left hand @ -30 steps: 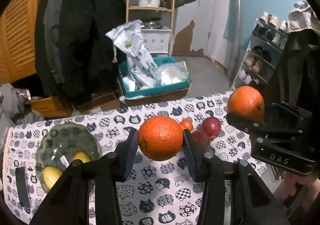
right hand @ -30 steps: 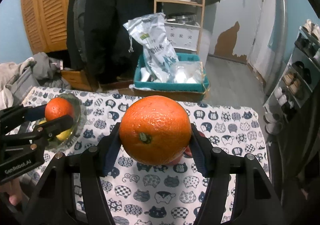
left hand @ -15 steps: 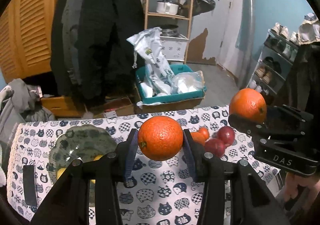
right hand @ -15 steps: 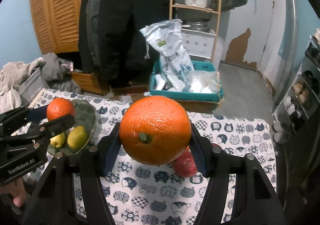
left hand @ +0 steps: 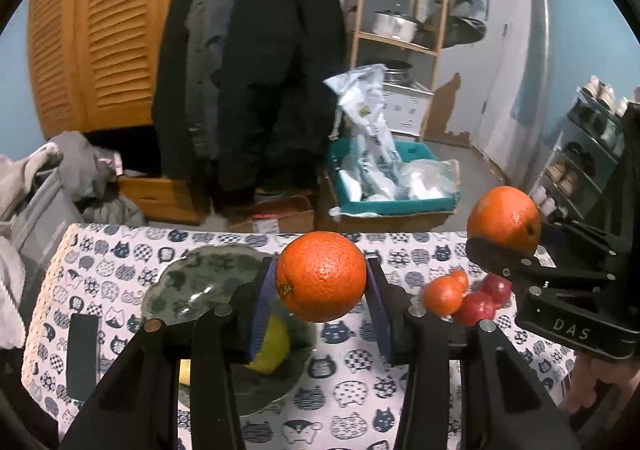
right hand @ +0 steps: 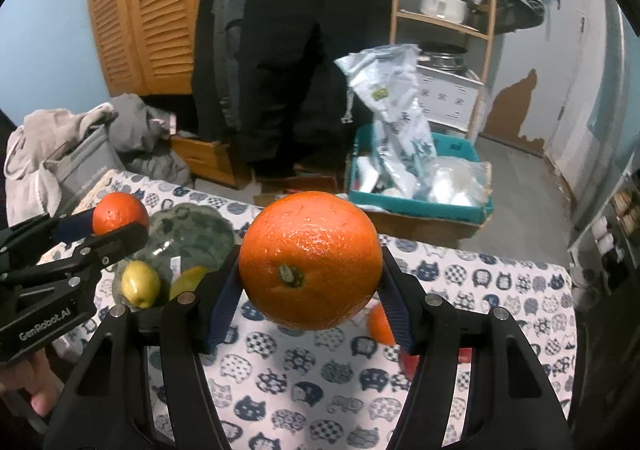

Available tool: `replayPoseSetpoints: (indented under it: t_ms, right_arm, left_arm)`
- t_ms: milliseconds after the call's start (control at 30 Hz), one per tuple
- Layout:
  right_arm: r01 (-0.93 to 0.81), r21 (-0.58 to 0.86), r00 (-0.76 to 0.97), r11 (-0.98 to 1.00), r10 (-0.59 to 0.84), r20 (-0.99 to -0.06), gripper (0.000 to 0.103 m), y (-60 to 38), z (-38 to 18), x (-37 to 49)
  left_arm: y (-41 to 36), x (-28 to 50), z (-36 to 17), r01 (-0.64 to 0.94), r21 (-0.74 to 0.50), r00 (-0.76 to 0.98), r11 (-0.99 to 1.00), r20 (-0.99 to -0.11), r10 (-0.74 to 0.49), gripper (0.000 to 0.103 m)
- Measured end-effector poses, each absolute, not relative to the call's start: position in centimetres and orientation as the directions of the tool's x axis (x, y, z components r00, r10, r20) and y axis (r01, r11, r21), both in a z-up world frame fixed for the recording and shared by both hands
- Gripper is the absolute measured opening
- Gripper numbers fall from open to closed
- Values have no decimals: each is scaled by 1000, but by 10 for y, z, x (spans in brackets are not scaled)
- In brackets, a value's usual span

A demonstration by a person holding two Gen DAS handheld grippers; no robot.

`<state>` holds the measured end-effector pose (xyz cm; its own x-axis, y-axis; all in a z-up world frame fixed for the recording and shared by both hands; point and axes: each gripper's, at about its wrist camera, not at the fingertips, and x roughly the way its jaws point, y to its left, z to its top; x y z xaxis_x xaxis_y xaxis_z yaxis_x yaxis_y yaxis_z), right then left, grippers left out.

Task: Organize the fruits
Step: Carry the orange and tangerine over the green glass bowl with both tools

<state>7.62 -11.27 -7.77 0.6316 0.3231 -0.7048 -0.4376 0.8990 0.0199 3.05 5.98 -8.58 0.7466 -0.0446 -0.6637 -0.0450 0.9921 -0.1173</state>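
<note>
Both grippers are clamped on oranges above the desk: the left gripper (left hand: pixel 322 306) has its jaws tight on the smaller orange (left hand: pixel 321 276), the right gripper (right hand: pixel 310 300) squeezes the big orange (right hand: pixel 311 260). Only the left view catches the red fruits (left hand: pixel 484 300) beside a little orange (left hand: pixel 442 295), while the right view shows the lemon (right hand: pixel 140 284) in the green glass bowl (right hand: pixel 196 234) properly. The cat-print cloth (right hand: pixel 320 378) covers the desk, with coats (right hand: pixel 280 30) and a wooden shelf (right hand: pixel 444 22) behind.

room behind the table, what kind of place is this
Probably a home entryway or utility room: dark coats hanging by an orange louvred wooden door, a shoe rack, and a wooden shelf with a metal pot.
</note>
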Motion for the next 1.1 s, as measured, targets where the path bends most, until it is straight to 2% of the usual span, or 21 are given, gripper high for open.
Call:
replayPoseSetpoints:
  t_ms: [567,1100]
  right_arm:
    - [-533,47,535,845,380,-755,64,-31,-110,101]
    - [-583,144,345,799,405,-847,64,35,-184,133]
  left_arm:
    - [148,44,-127,-224,-120,673,967,-737,64,45]
    - [199,64,-192,-335,-117,545,935,-834,91,45]
